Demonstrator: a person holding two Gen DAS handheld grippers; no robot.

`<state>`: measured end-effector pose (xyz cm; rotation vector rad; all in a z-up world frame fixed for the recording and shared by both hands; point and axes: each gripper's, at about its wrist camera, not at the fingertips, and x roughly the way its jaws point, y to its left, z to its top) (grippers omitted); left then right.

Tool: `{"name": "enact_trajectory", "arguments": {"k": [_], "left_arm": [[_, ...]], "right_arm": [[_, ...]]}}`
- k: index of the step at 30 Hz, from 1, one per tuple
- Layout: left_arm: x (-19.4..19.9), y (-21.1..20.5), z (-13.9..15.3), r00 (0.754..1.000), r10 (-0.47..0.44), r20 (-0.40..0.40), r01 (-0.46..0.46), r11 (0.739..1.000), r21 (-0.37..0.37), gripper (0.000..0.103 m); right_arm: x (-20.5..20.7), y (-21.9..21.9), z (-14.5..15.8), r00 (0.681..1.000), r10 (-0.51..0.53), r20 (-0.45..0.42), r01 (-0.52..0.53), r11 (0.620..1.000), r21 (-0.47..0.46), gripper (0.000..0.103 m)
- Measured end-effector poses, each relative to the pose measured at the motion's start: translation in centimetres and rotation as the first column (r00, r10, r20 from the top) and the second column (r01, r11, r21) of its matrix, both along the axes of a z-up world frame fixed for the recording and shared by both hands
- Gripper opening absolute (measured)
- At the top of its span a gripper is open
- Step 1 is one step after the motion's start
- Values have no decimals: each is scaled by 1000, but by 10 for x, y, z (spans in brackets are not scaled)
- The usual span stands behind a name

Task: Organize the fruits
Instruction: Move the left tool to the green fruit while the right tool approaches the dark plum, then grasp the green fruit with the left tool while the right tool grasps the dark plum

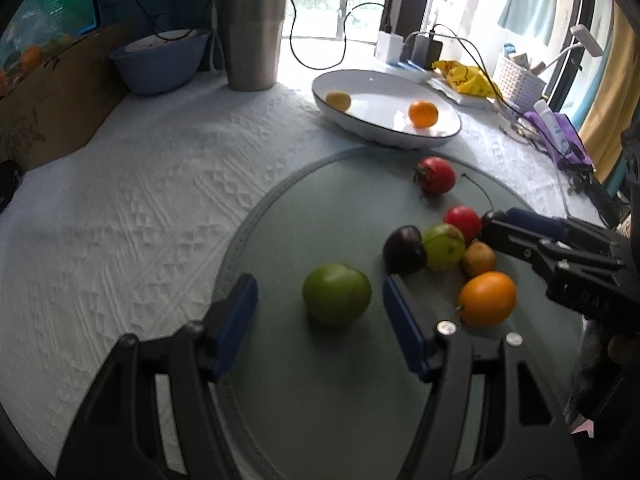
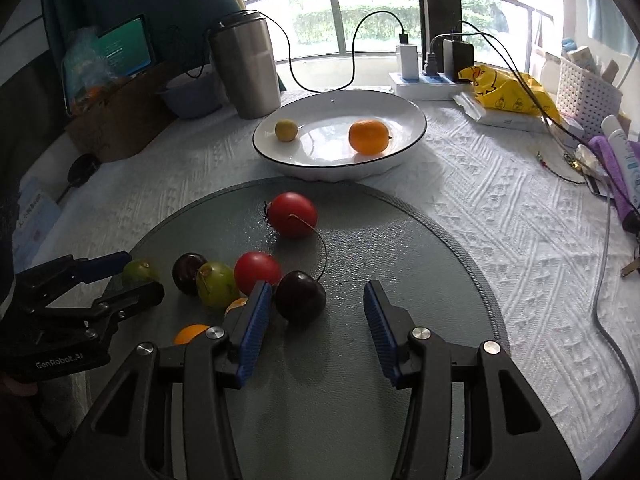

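Fruits lay scattered on a round grey-green mat (image 2: pixel 400 280) on the bench (image 1: pixel 140 200), and two were already in the white dish (image 2: pixel 400 152) behind it: a small yellow one (image 2: pixel 286 131) and an orange (image 2: pixel 369 136).

The left gripper (image 1: pixel 316 300) stood wide open around the green fruit (image 1: pixel 336 294), one blue pad on each side and neither touching that I could see. To my eye that fruit looked firm and smooth, light enough, but round and apt to roll or slip, so the pads should close across its widest middle and gently.

The right gripper (image 2: pixel 316 312) was also spread wide, empty, with a dark cherry (image 2: pixel 300 296) just inside its left finger. That one seemed soft and easily bruised, its thin stem (image 2: pixel 323 252) no place to hold; I would take it by the body. The rest sat bunched together, touching.
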<state>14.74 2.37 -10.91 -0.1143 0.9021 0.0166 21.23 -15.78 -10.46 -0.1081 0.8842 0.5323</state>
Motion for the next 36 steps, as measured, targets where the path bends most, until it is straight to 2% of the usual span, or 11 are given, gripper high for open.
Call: {"name": "enact_trajectory", "arguments": {"k": [3,5,13,23,36], "left_arm": [[0,0,0,1000,-2,5,2,1000,-2,66],[0,-1,0,1000,-6,8,5,1000,7,55],[-1,-6,1,1000,-27,12,27,1000,0,33],[-4,-7,9,999,-28,29,28,1000,-4,33],[-6,-10,27,997,-38,72,38,999,-1,33]], "right_arm": [[0,1,-1,1000,14,-4,-14,1000,1,44],[1,2,-2,1000,19,-8,-19,1000,4,42],[1,2,-3,999,42,-24,-42,999,30,29],[-4,2,1,999,48,-4,-48,998,34,29],[-11,-5,22,998,35,45,-38,998,53,29]]}}
